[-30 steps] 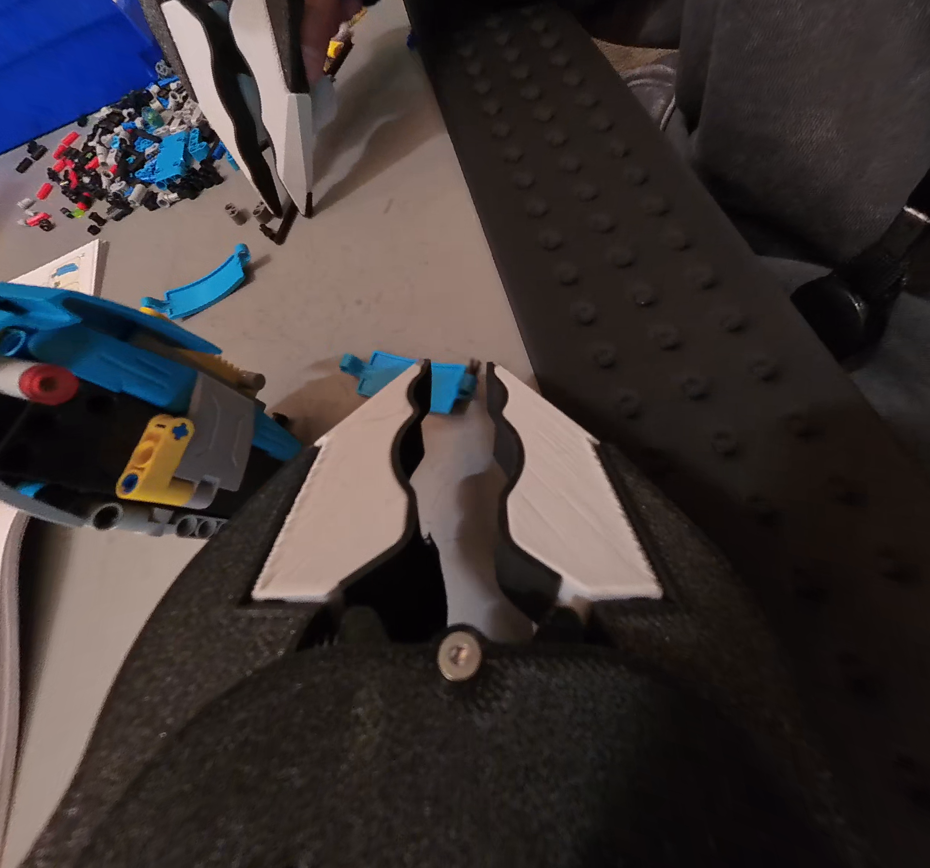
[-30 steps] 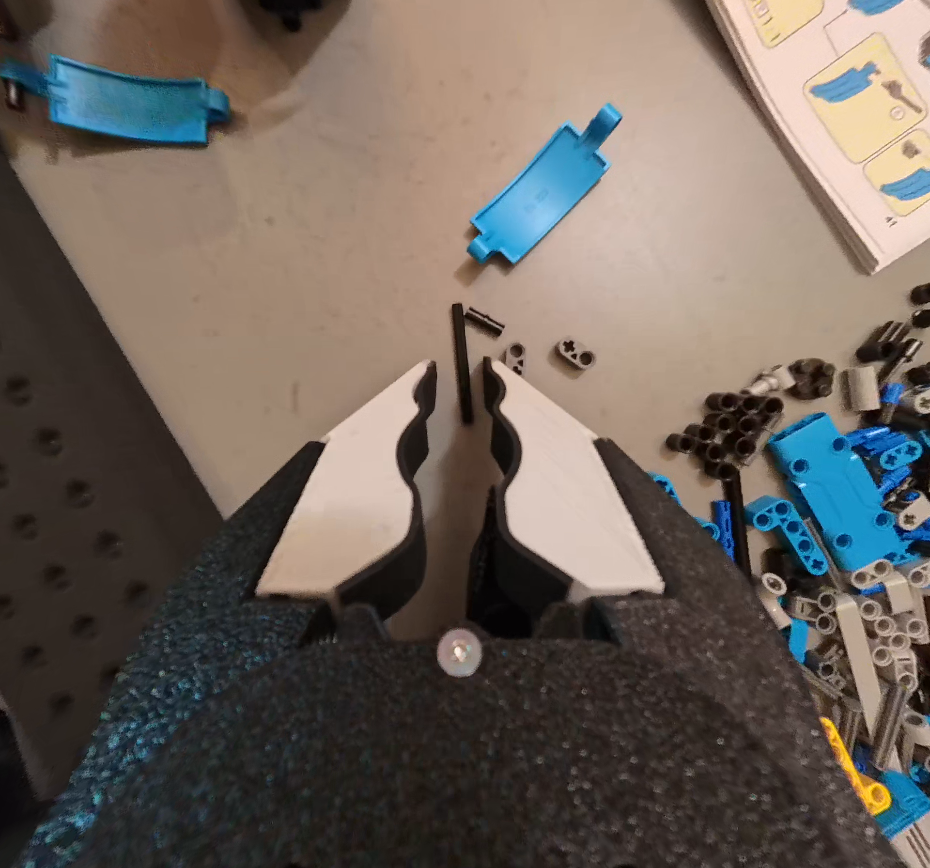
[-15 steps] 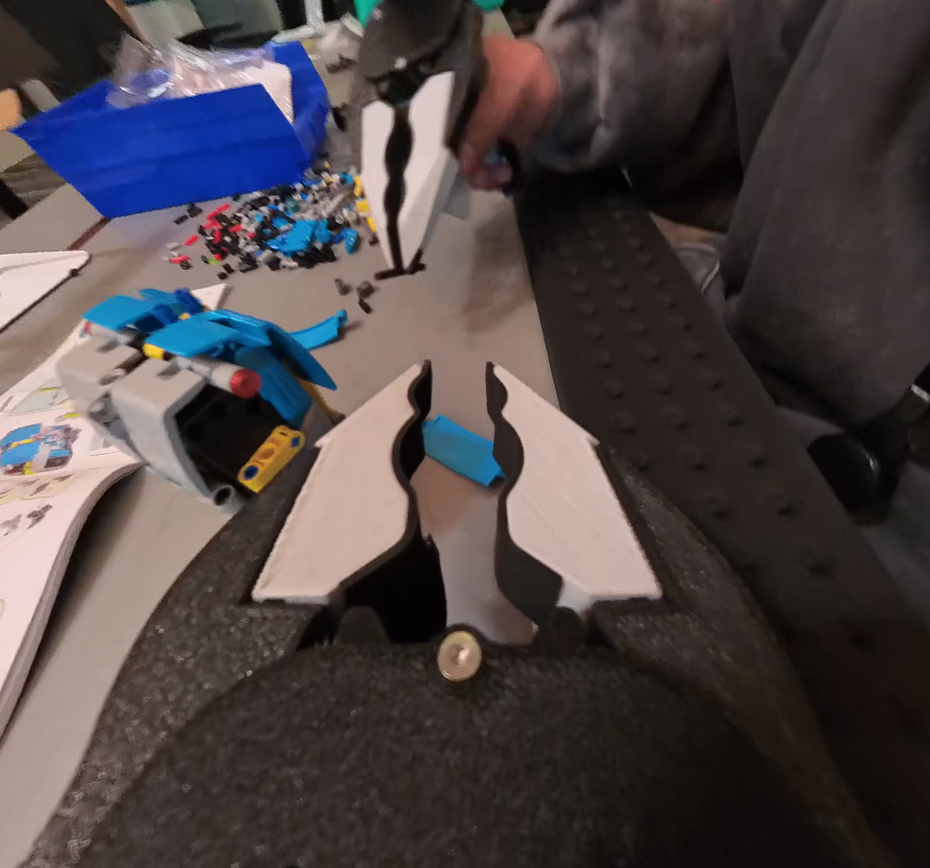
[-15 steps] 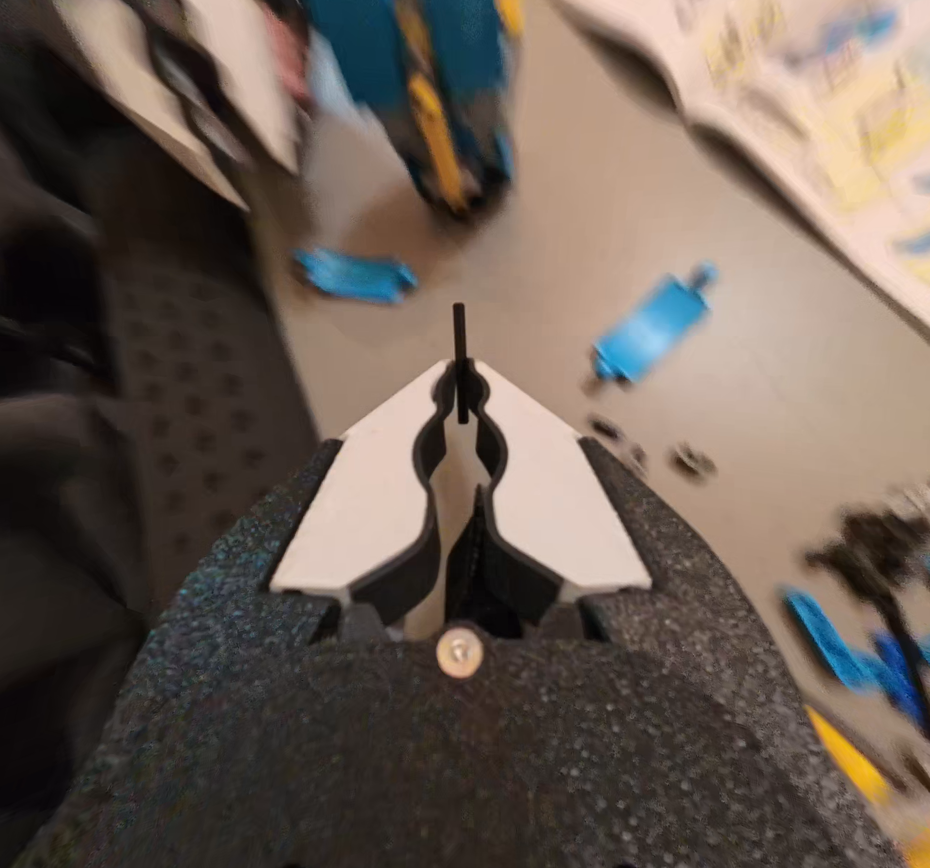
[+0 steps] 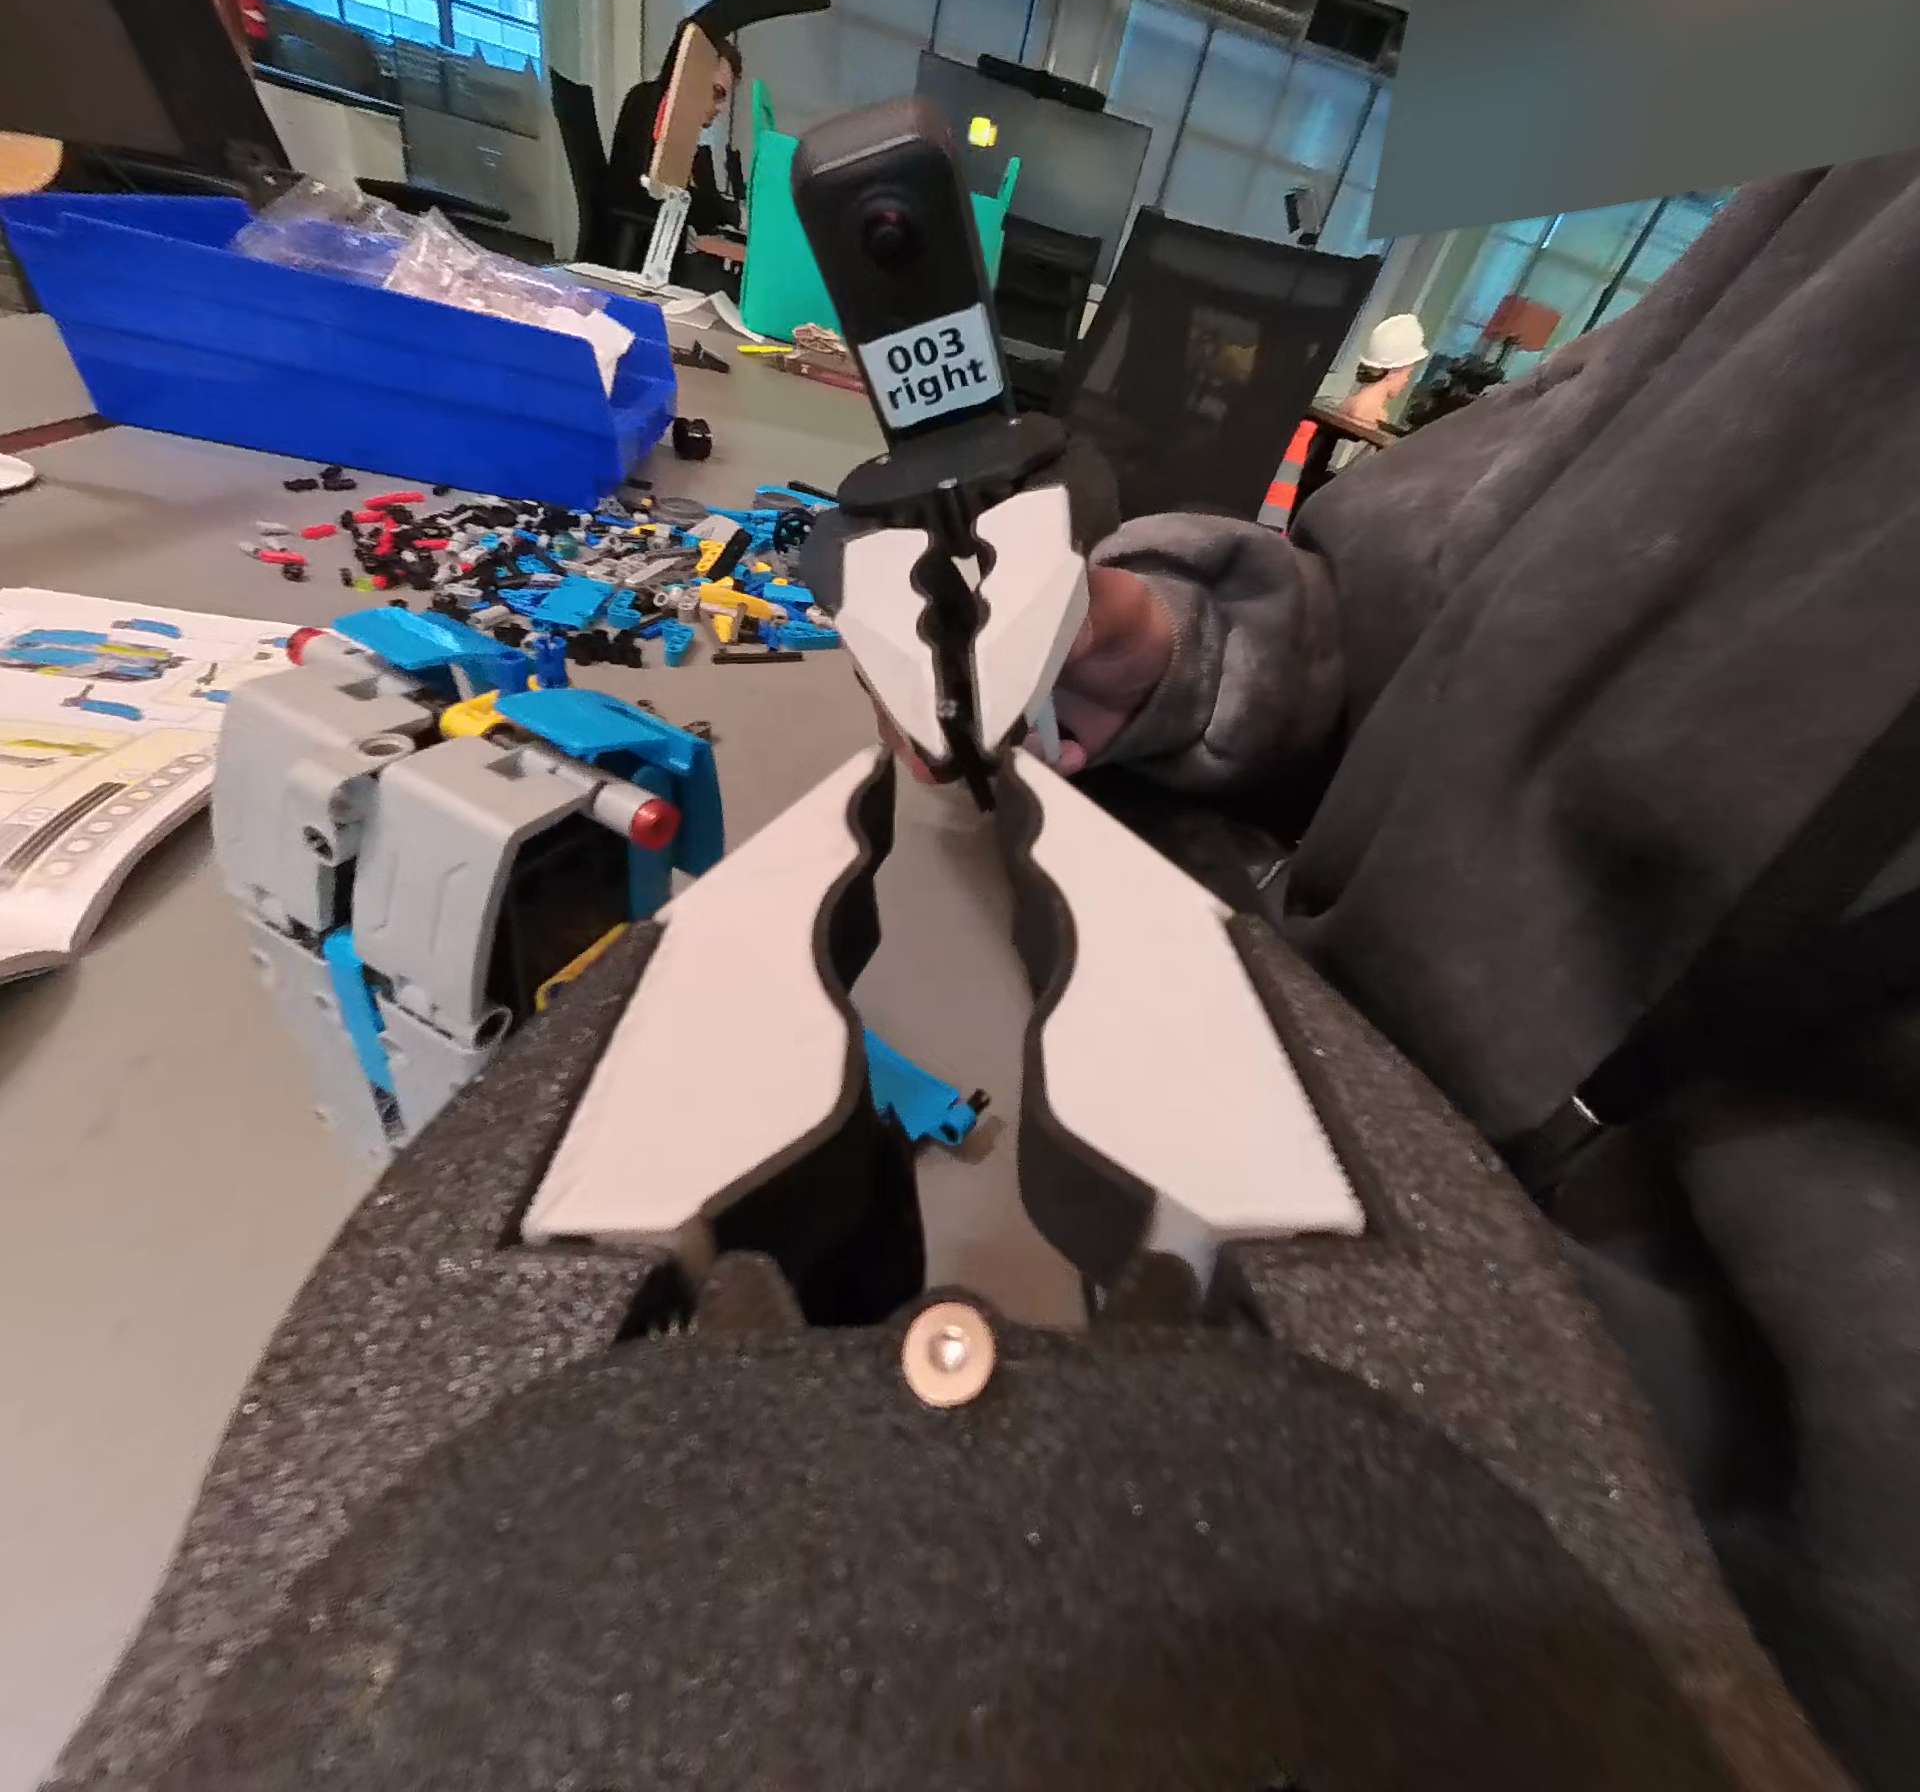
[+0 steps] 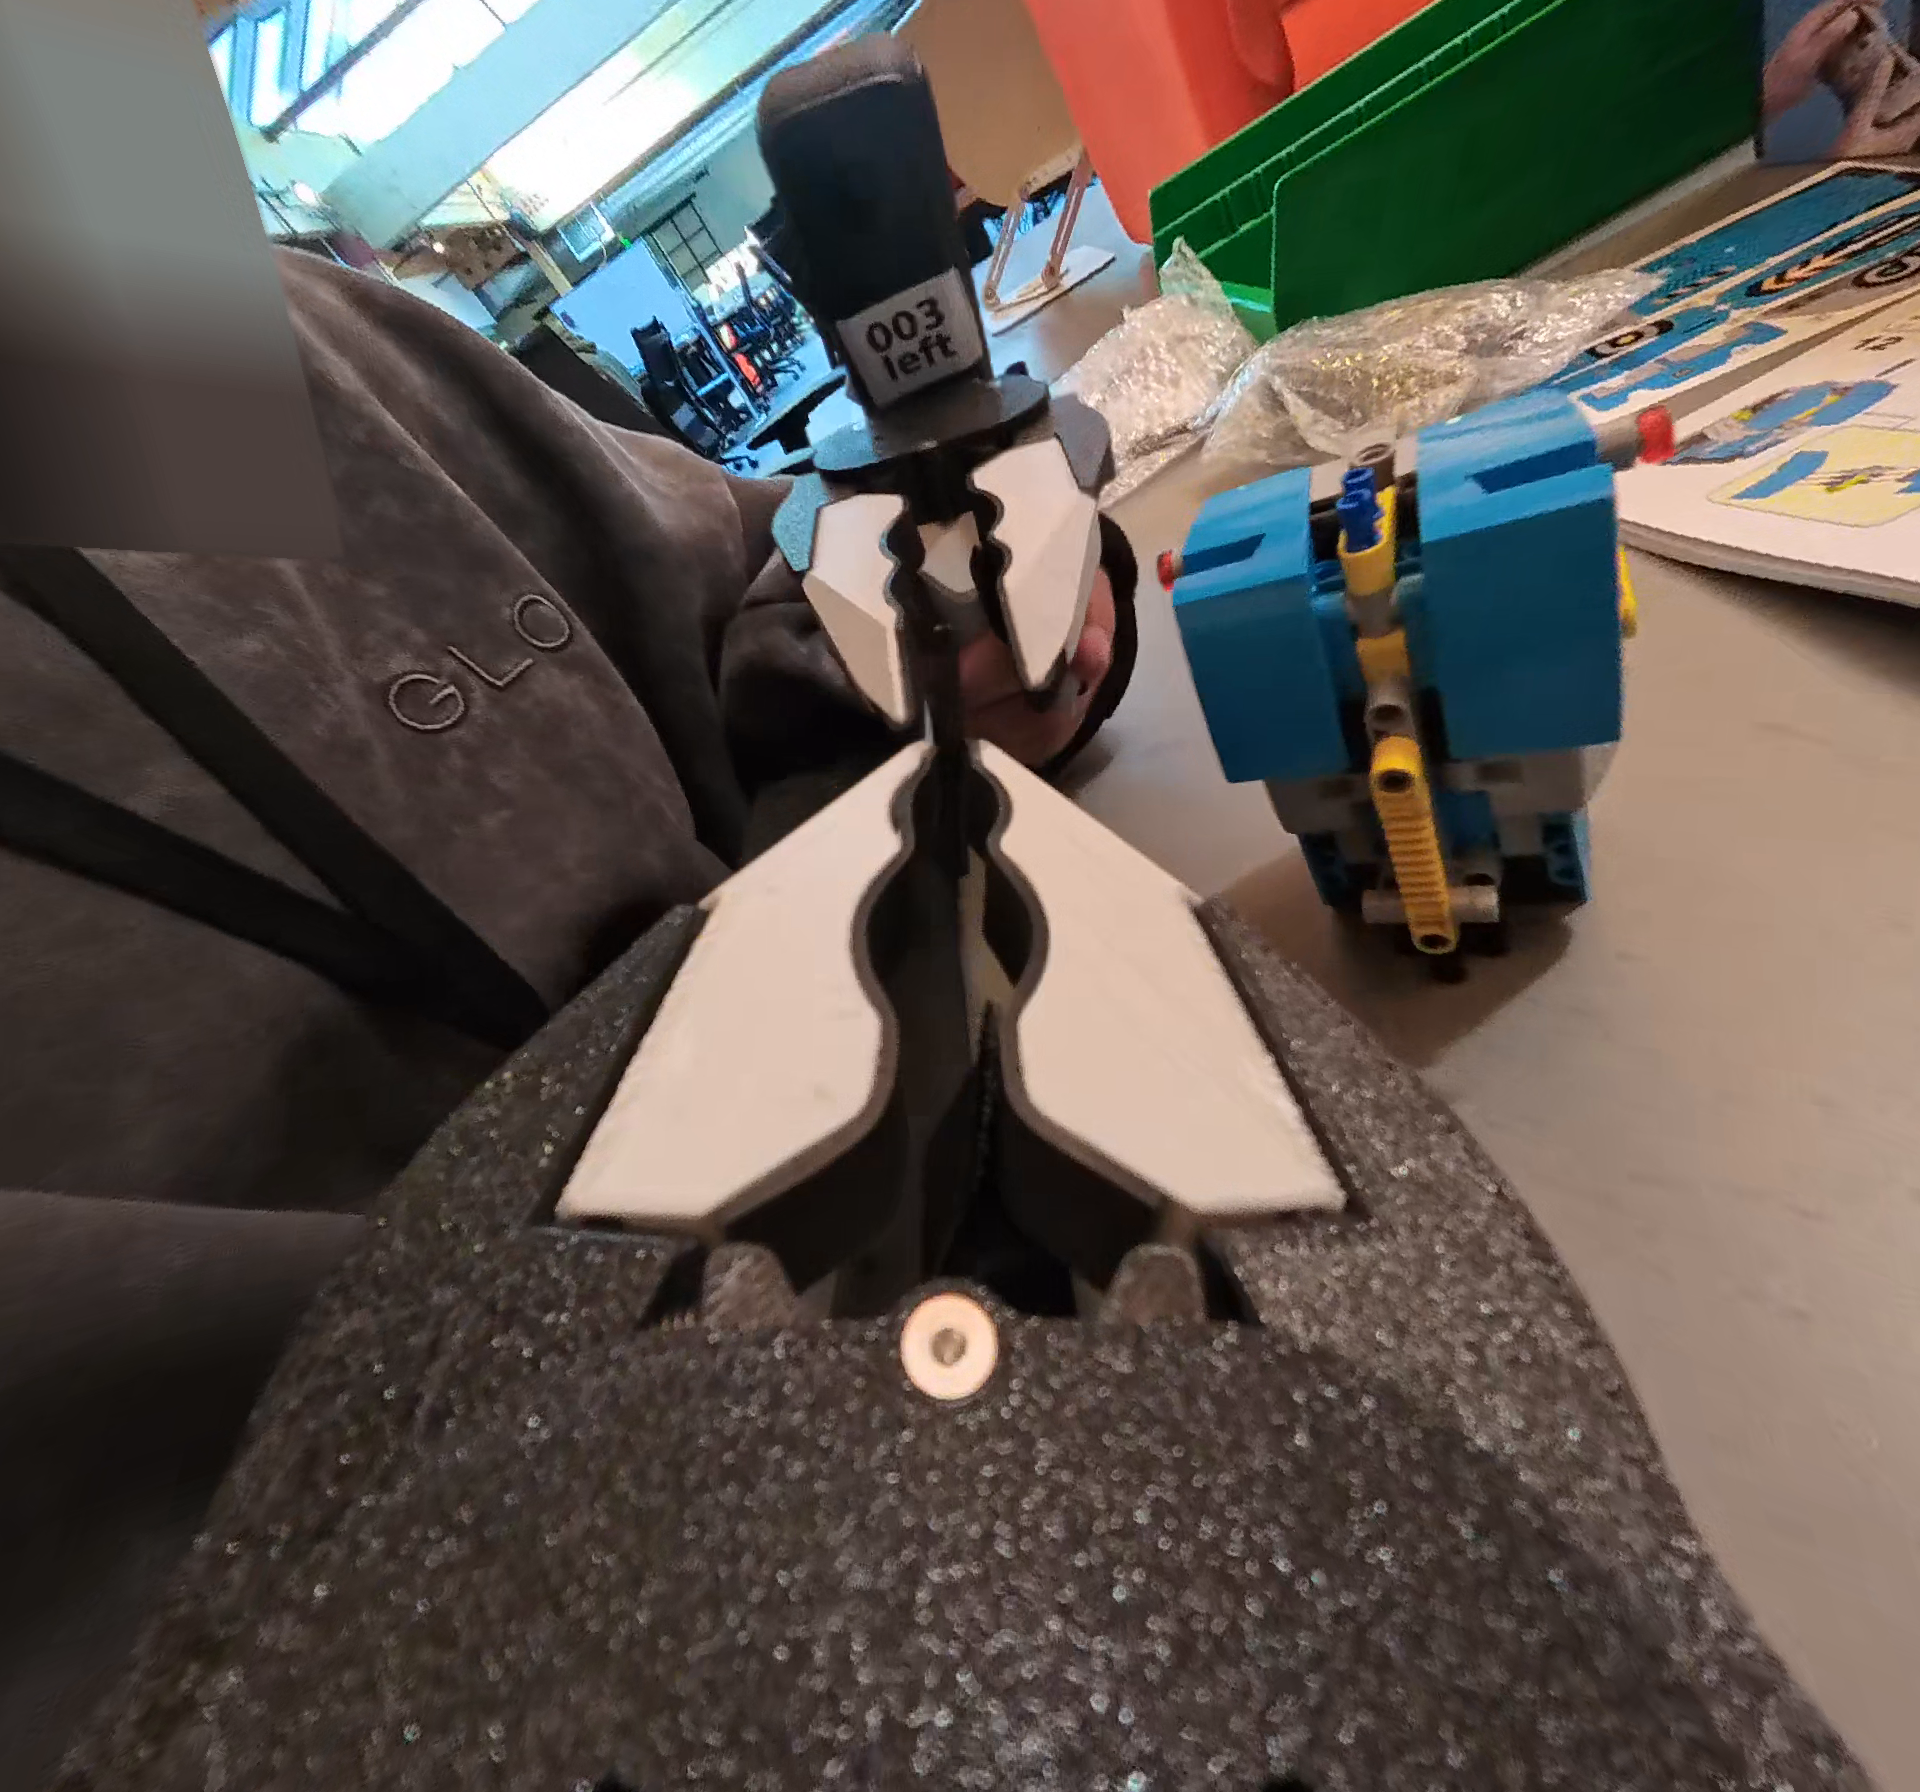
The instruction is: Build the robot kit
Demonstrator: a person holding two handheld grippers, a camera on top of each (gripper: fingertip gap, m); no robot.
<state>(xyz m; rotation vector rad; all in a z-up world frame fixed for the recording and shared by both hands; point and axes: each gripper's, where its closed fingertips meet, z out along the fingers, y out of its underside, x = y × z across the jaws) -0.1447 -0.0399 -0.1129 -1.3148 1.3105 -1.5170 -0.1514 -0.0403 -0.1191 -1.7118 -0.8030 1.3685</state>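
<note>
Colours: grippers, brick model, bins

Gripper fingers [image 5: 748, 1004] white, black-edged; axle [image 6: 940, 703] black; model [image 5: 457, 849] grey, blue, yellow, red-tipped; bin [image 5: 343, 360] blue; second bin [image 6: 1475, 173] green; table [image 5: 135, 1119] grey

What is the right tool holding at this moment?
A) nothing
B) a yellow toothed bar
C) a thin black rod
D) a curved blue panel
C: in the right wrist view the right tool is closed on a thin black rod that sticks out past its tips; the left wrist view shows the same rod pinched between them.
</note>
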